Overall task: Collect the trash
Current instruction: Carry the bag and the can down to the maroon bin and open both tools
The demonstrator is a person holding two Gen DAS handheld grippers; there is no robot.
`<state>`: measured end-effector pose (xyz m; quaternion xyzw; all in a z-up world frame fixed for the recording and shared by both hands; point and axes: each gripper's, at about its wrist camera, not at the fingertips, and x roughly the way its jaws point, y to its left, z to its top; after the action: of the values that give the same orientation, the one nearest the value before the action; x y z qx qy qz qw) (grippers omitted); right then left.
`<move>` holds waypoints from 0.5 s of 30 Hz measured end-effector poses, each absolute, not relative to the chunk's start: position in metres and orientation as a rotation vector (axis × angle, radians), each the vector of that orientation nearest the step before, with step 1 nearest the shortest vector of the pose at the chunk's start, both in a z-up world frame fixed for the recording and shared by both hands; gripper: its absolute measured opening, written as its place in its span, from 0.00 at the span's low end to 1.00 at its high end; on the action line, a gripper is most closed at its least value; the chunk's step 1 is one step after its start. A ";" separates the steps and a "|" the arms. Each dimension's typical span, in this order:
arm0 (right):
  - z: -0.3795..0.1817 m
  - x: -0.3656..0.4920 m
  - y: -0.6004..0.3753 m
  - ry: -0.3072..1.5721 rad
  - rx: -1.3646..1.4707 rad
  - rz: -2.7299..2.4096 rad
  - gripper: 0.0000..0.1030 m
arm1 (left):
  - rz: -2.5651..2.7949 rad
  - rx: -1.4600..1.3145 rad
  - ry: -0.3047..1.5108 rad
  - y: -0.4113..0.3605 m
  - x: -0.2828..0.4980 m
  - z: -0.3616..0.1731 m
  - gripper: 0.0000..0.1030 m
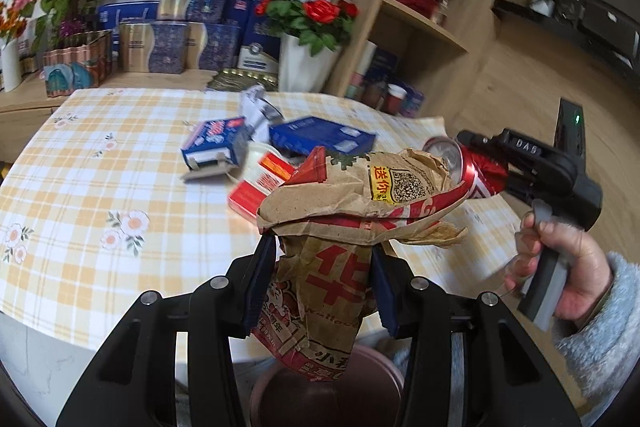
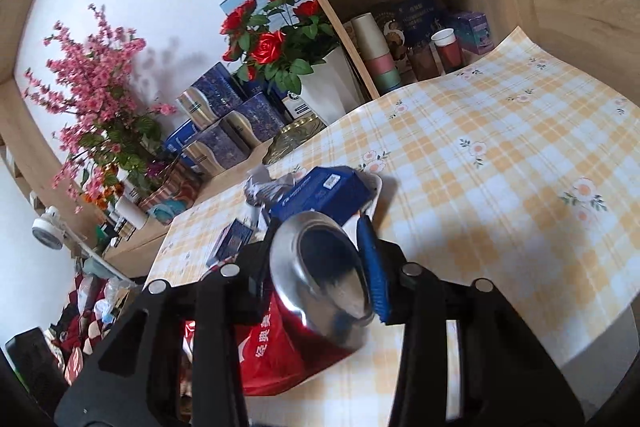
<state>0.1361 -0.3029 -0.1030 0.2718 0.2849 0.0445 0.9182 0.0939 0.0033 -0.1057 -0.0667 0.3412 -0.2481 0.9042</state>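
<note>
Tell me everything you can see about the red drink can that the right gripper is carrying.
The red aluminium drink can is crushed and dented, with white lettering on its red side and a bare silver end. It sits lifted off the checked tablecloth, tilted, its silver end toward the right wrist camera. The right gripper has its jaws pressed on the can's sides; one blue pad shows against it. In the left wrist view the can hangs beside the crumpled brown paper bag.

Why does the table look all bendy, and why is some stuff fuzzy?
Left wrist view: the fisheye lens curves the table edge, and the shelf and blue boxes smear with motion blur. Right wrist view: everything tilts, the can up close is soft with glare on its metal, and dark corners ring the picture.
</note>
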 end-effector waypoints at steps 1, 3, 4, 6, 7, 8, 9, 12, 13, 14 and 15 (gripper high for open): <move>-0.103 0.131 -0.303 0.590 0.556 0.095 0.38 | -0.520 -0.129 0.708 0.001 0.089 -0.108 0.43; -0.105 0.115 -0.303 0.596 0.556 0.107 0.38 | -0.535 -0.118 0.730 -0.003 0.079 -0.115 0.43; -0.106 0.107 -0.303 0.592 0.563 0.114 0.38 | -0.539 -0.118 0.743 -0.004 0.075 -0.119 0.43; -0.107 0.093 -0.302 0.586 0.575 0.128 0.38 | -0.546 -0.120 0.768 -0.004 0.068 -0.126 0.43; -0.108 0.088 -0.302 0.585 0.580 0.135 0.38 | -0.550 -0.119 0.780 -0.004 0.064 -0.131 0.43; -0.109 0.081 -0.301 0.585 0.585 0.144 0.38 | -0.554 -0.116 0.793 -0.004 0.061 -0.134 0.43; -0.110 0.077 -0.300 0.585 0.587 0.151 0.38 | -0.565 -0.112 0.808 -0.005 0.058 -0.139 0.43; -0.120 0.059 -0.291 0.596 0.581 0.174 0.38 | -0.585 -0.070 0.850 -0.010 0.046 -0.156 0.43; -0.123 0.055 -0.289 0.597 0.582 0.181 0.38 | -0.589 -0.050 0.867 -0.012 0.042 -0.162 0.43; -0.126 0.051 -0.287 0.600 0.585 0.186 0.38 | -0.595 -0.037 0.887 -0.015 0.039 -0.170 0.43; -0.129 0.048 -0.286 0.605 0.588 0.191 0.38 | -0.602 -0.027 0.905 -0.018 0.036 -0.177 0.43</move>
<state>0.0483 -0.2859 -0.1291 0.2851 0.2930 0.0923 0.9079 0.0362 -0.0179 -0.1767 -0.0129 0.4305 -0.2862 0.8559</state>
